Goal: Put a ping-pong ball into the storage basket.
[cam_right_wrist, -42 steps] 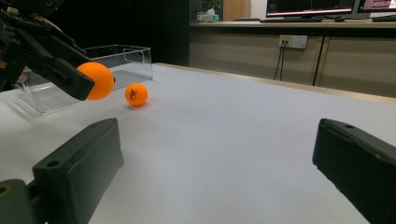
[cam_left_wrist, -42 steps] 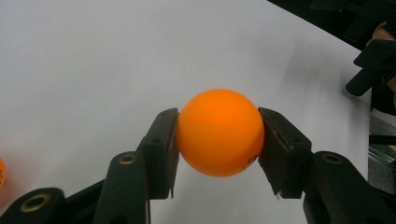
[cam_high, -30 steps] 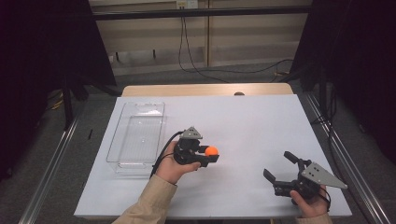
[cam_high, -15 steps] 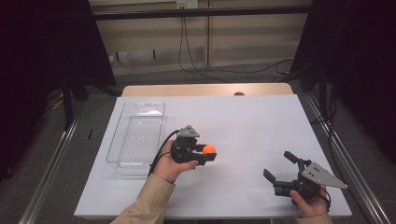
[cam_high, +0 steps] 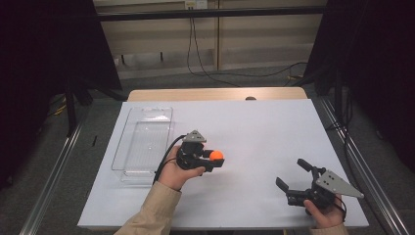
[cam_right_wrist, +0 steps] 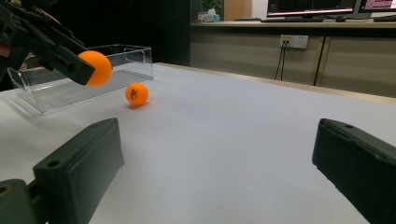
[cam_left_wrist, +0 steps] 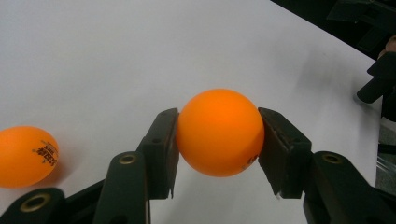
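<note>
An orange ball [cam_high: 216, 155] [cam_left_wrist: 218, 132] sits clamped between the jaws of my left gripper [cam_high: 214, 159] [cam_left_wrist: 218, 116], held a little above the white table [cam_high: 254, 122]. In the right gripper view the same ball [cam_right_wrist: 95, 67] hangs in the left gripper [cam_right_wrist: 88, 70], in front of the clear tray. A second orange ball [cam_left_wrist: 25, 156] [cam_right_wrist: 137, 94] with black print lies on the table close by. My right gripper [cam_high: 288, 171] [cam_right_wrist: 217, 130] rests near the table's front right, jaws wide apart with nothing between them.
A clear plastic tray [cam_high: 144, 139] [cam_right_wrist: 70, 74] stands on the table's left side, just left of my left hand. The table's front edge [cam_high: 220, 227] runs close under both hands. Metal rails flank the table.
</note>
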